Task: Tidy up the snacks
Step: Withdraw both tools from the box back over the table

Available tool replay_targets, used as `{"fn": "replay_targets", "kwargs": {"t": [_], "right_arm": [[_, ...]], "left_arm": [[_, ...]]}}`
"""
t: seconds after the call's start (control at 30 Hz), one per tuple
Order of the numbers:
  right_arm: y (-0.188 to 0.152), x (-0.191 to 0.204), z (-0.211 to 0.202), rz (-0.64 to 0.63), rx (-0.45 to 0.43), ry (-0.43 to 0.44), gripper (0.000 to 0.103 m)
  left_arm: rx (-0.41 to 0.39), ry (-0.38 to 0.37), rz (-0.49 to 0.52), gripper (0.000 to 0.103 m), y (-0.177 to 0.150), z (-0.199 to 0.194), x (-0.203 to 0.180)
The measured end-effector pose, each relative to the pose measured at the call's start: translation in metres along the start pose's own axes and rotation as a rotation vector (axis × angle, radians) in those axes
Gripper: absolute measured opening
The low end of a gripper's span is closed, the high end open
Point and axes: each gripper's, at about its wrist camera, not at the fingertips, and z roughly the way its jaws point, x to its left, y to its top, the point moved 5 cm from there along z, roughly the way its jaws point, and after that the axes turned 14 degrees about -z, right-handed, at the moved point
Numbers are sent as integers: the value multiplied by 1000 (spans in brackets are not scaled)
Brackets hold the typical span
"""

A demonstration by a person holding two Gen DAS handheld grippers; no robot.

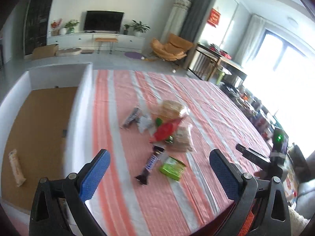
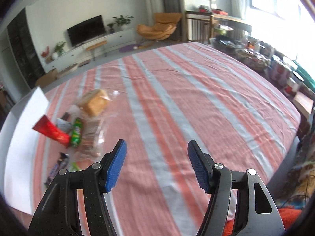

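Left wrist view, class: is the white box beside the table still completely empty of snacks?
No, one wrapped snack already lies on the brown floor of the white box.

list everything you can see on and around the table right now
box: 1, white walls with brown floor, left of the striped cloth
wrapped snack in box: 1, beige, on the box floor near its left wall
striped cloth: 1, pink and white, covering the table
bread packs: 2 or so, tan in clear wrap, in the pile
red packet: 1, red, in the pile
green wrapper: 1, green, beside the red packet
chocolate bar: 1, dark wrapper, nearest side of pile
green box: 1, light green, right of the chocolate bar
left hand-held gripper: open, empty
right hand-held gripper: open, empty
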Motion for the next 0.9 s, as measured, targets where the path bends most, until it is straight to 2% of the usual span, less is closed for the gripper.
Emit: {"fn": "replay_targets", "kwargs": {"t": [0.07,0.17,0.23,0.3,0.4,0.5,0.67,0.9], "right_arm": [[-12,-19,7,79,21,-29,68],[-30,-34,18,172,23,-37,68],[-43,-36,25,186,26,-44,68],[-50,-43,31,233,55,-10,68],[-53,-51,24,288,13,-3,68],[-61,-56,27,343,19,28,68],[-68,-66,25,437,1,68,69],[-65,-60,27,403,11,49,71]], "left_arm": [[62,-8,53,100,-21,20,-25],[107,22,101,100,-48,44,-46],[119,51,117,100,-60,54,-47],[135,85,129,100,-71,62,-42],[156,122,129,100,-86,70,-29],[174,160,122,100,-99,77,-24],[197,155,160,100,-115,81,-36],[224,121,199,100,-128,85,-48]]}}
